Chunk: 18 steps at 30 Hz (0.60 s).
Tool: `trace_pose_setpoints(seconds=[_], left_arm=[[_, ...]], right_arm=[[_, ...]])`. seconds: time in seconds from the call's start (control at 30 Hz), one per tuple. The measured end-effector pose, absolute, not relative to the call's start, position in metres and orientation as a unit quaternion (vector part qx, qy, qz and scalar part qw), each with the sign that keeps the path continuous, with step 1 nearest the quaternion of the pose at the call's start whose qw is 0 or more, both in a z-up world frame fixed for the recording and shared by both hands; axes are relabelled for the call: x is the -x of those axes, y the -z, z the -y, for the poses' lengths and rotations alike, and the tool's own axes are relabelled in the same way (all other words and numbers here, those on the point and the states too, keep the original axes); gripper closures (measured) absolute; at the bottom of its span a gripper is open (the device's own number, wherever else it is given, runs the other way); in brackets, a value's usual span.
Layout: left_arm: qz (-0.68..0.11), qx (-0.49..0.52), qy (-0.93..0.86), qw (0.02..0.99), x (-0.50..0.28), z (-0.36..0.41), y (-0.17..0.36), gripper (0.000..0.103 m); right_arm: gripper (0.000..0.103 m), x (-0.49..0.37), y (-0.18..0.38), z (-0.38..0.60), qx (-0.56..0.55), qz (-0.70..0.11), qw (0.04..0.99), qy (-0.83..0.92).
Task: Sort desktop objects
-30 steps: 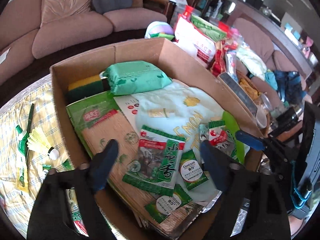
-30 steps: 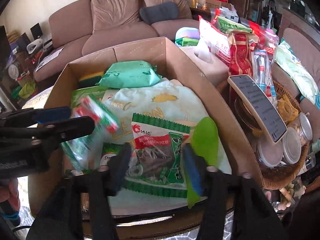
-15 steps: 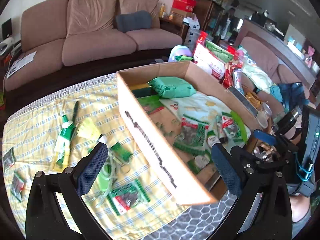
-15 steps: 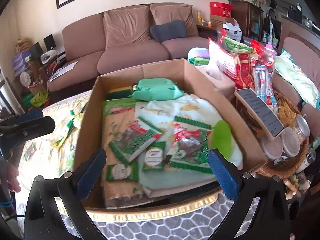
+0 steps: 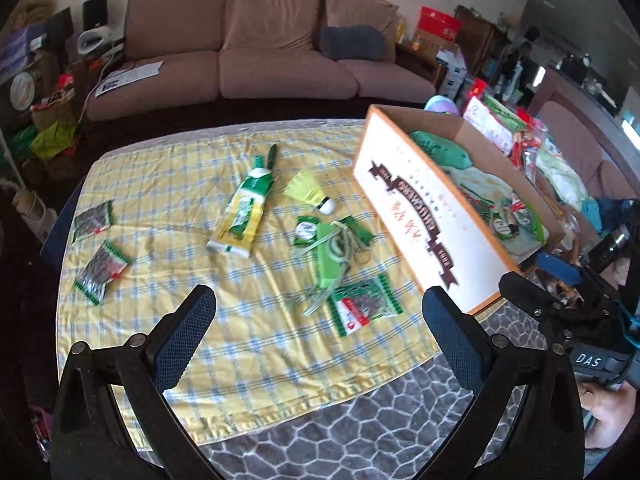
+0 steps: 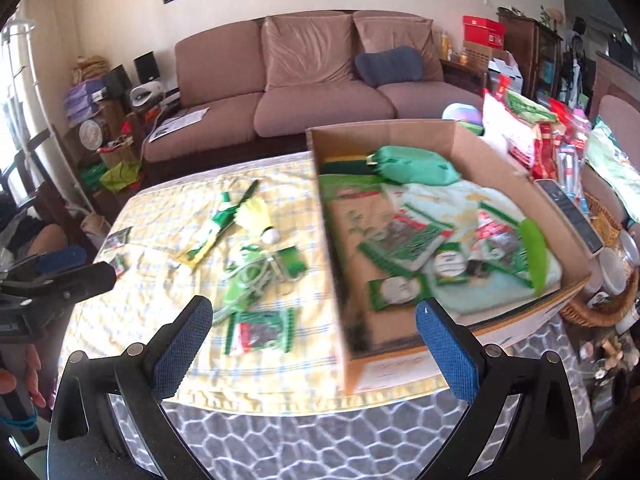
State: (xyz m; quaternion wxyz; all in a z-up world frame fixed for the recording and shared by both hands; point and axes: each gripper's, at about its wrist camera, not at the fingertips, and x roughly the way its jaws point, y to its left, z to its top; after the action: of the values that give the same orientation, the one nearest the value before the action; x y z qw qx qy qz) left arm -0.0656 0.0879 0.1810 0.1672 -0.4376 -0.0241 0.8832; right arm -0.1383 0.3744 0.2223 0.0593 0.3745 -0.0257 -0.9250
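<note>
A cardboard box (image 5: 436, 216) (image 6: 500, 148) stands on the right of a yellow checked cloth (image 5: 180, 208) and holds green snack packets (image 6: 404, 244), a green pouch (image 6: 416, 168) and a pale towel. Loose on the cloth lie a green tube (image 5: 244, 212), a yellow shuttlecock (image 5: 310, 192) (image 6: 258, 216), a green cord bundle (image 5: 334, 248) (image 6: 248, 276), a snack packet (image 5: 366, 308) (image 6: 260, 330) and two small dark packets (image 5: 100, 264). My left gripper (image 5: 320, 336) is open and empty, hanging above the cloth's near edge. My right gripper (image 6: 316, 344) is open and empty, near the box's front corner.
A brown sofa (image 5: 260, 60) stands behind the table. Bags of snacks (image 6: 532, 128) and a wicker basket with jars (image 6: 600, 280) crowd the right side. A grey patterned table surface (image 6: 304, 440) lies bare below the cloth. A hand (image 5: 612, 412) holds the other gripper at lower right.
Both grippers have pulled back from inside the box and swung left, so the cloth with its loose items is now in view. Both jaws have spread wider; the snack packets stay in the box.
</note>
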Motion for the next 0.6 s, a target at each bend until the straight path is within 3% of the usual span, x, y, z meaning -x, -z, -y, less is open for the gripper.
trace_pose_setpoints(seconds=[0.37, 0.6], left_arm=[[0.041, 0.468, -0.882, 0.048, 0.039, 0.012, -0.093, 0.0], [0.016, 0.48, -0.877, 0.015, 0.038, 0.025, -0.04, 0.0]], right_arm=[[0.0, 0.116, -0.146, -0.272, -0.383, 0.002, 0.126, 0.915], [0.0, 0.121, -0.087, -0.23, -0.412, -0.01, 0.128, 0.902]])
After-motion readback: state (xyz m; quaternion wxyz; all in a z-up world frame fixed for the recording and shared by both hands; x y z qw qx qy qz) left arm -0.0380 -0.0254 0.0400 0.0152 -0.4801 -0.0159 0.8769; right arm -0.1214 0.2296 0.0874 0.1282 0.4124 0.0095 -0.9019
